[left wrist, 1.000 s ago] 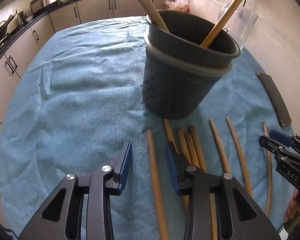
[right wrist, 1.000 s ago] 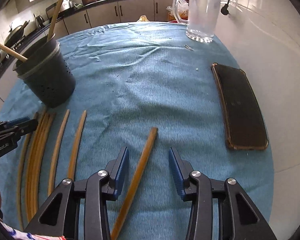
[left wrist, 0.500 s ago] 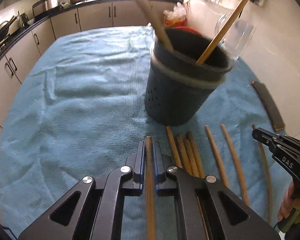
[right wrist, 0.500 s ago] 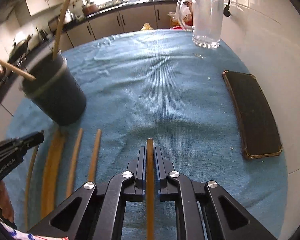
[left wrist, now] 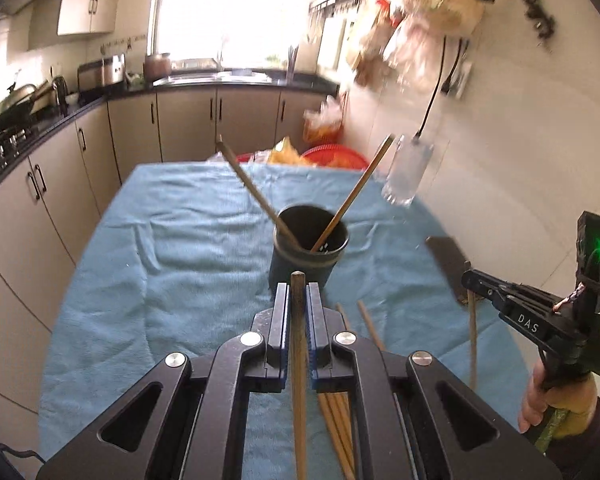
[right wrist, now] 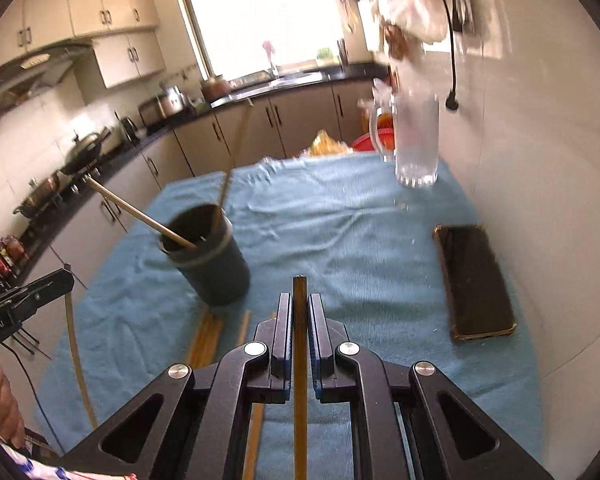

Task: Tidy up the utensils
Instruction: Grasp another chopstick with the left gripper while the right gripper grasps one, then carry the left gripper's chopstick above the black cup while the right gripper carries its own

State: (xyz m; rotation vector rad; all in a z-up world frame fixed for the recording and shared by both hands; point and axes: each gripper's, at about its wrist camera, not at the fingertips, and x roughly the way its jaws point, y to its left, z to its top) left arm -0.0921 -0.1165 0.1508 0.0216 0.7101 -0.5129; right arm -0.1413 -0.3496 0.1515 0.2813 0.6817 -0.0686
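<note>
My left gripper (left wrist: 298,294) is shut on a wooden chopstick (left wrist: 299,344) and holds it raised above the blue cloth, just before the dark utensil holder (left wrist: 309,254). My right gripper (right wrist: 300,304) is shut on another chopstick (right wrist: 300,360), lifted to the right of the holder (right wrist: 210,258). Two sticks lean inside the holder (left wrist: 256,196). Several chopsticks (left wrist: 338,420) lie on the cloth below my left gripper; they also show in the right wrist view (right wrist: 206,338). Each gripper shows in the other's view, holding a hanging stick (left wrist: 473,340) (right wrist: 76,356).
A black phone (right wrist: 474,280) lies on the cloth (left wrist: 172,260) at the right, near the white wall. A glass jug (right wrist: 414,140) stands at the far right corner. Kitchen cabinets (left wrist: 52,196) and a counter run along the left and the back.
Both grippers closed on a chopstick each, then lifted them off the cloth and tilted up, so both views now look across the table toward the kitchen.
</note>
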